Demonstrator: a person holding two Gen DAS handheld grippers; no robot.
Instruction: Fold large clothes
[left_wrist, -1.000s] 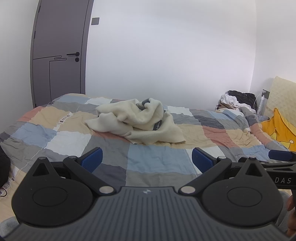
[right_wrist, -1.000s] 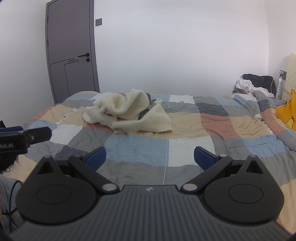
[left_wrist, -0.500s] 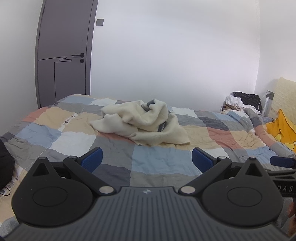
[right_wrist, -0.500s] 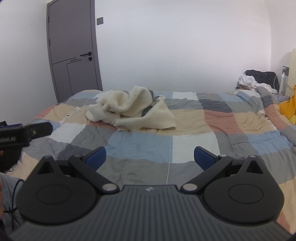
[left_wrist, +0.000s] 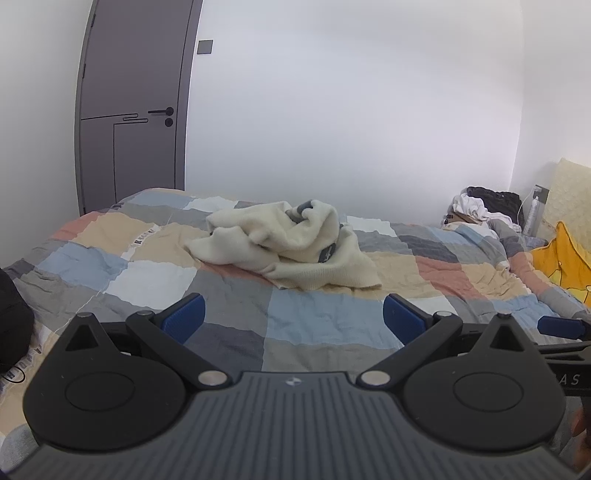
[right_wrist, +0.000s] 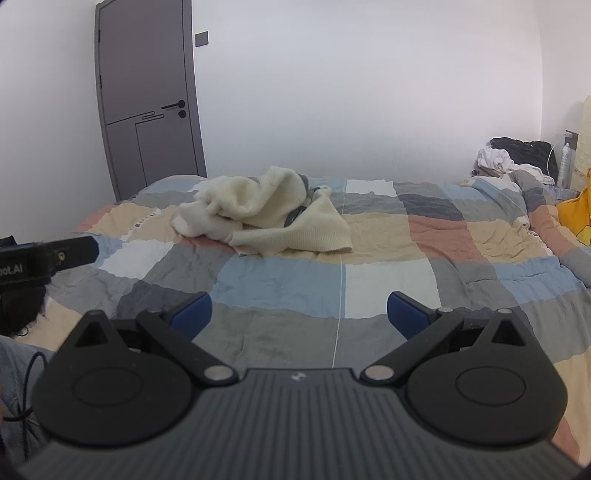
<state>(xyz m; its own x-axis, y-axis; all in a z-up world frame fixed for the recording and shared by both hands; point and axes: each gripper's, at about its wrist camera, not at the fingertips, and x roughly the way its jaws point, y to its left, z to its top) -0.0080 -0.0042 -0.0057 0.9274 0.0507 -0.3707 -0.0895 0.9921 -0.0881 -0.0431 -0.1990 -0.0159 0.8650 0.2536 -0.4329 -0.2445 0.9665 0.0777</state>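
So the cream sweater (left_wrist: 291, 245) is sitting in a crumpled heap on the bed (left_wrist: 317, 321), toward the far side of the patchwork duvet, roughly in the middle between the door end and the pillow end. Nothing's touching it yet.

Both tools are hanging back over the near edge of the bed. The left hand-held gripper (left_wrist: 293, 317) has its blue pads spread wide with nothing between them, and the right hand-held gripper (right_wrist: 299, 314) is the same, spread and empty.

My guess on handling: it looks like a chunky knit, fuzzy on the bunched part and ribbed on the flat flap nearest us. Soft, floppy, no stiffness at all, probably a bit weighty for cloth, so it'll sag and stretch if lifted from 1 point. Not slippery, the knit should bite well on the pads.

I'd go for that flat hem flap at the near right with 1 tool and a loose edge on the left lump with the other, then spread it out. There's a grey trim bit poking out of the top, possibly a collar, hard to tell.
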